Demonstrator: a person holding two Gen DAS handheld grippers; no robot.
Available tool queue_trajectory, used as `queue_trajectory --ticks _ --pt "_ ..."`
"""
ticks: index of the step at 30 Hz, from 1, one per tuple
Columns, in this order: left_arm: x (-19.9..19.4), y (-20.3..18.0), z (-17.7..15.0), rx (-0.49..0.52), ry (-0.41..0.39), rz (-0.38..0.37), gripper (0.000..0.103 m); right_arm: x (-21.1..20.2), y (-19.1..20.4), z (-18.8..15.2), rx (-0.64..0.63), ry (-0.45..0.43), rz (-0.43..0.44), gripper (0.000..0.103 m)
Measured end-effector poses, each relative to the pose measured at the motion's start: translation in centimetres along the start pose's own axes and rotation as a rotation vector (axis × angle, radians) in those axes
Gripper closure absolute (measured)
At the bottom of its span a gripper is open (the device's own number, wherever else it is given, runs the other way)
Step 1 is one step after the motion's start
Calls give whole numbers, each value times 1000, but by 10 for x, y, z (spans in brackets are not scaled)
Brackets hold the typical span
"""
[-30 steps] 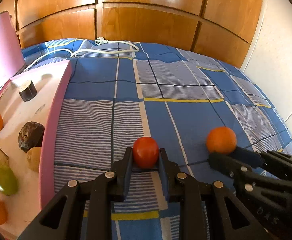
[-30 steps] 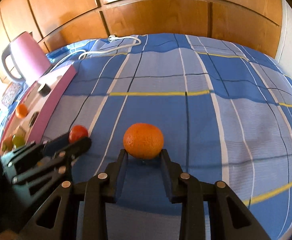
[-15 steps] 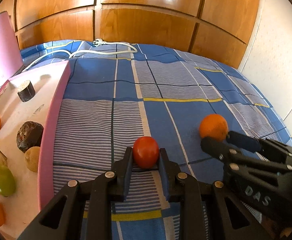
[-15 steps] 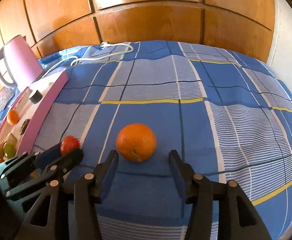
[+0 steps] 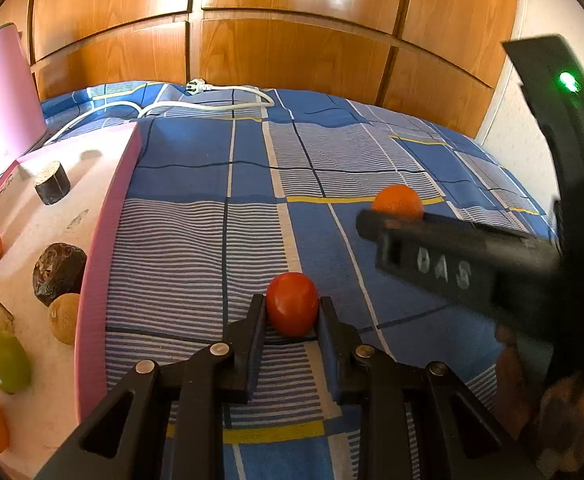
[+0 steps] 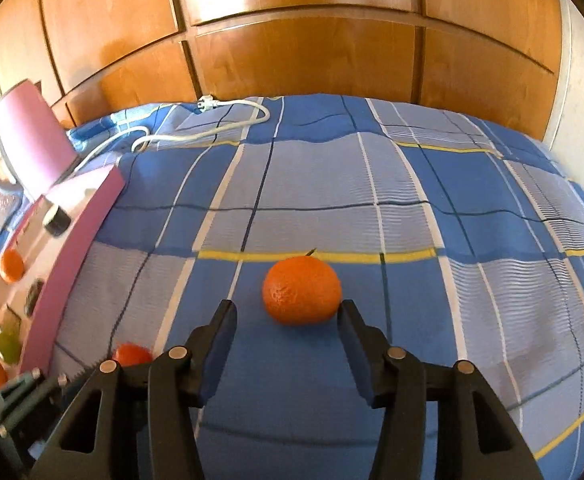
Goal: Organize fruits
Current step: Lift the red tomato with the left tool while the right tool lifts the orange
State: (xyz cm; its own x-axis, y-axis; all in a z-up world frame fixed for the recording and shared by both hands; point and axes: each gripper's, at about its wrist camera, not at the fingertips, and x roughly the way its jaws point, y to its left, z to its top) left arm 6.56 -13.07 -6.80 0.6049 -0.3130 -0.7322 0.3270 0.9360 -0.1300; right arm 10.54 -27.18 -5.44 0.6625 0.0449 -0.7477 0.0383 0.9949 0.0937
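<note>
On the bed (image 6: pixel 432 208), the right tool (image 6: pixel 287 316) stood apart behind the loose orange (image 6: pixel 301 295); the left tool (image 5: pixel 292 312) clamped a tomato (image 5: pixel 292 304), probably soft and bruisable, best held gently across its middle.

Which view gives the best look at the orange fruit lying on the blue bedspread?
The right wrist view: the orange fruit lies whole and sharp on the bedspread, just ahead of the open right gripper, its pads clear of it. In the left wrist view only its top shows, small and distant, behind the right gripper's blurred body.
</note>
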Motion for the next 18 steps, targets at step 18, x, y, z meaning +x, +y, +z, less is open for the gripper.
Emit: queue_trajectory --ticks 18 --pt "1 0 1 12 -11 10 77 11 -13 6 31 21 39 63"
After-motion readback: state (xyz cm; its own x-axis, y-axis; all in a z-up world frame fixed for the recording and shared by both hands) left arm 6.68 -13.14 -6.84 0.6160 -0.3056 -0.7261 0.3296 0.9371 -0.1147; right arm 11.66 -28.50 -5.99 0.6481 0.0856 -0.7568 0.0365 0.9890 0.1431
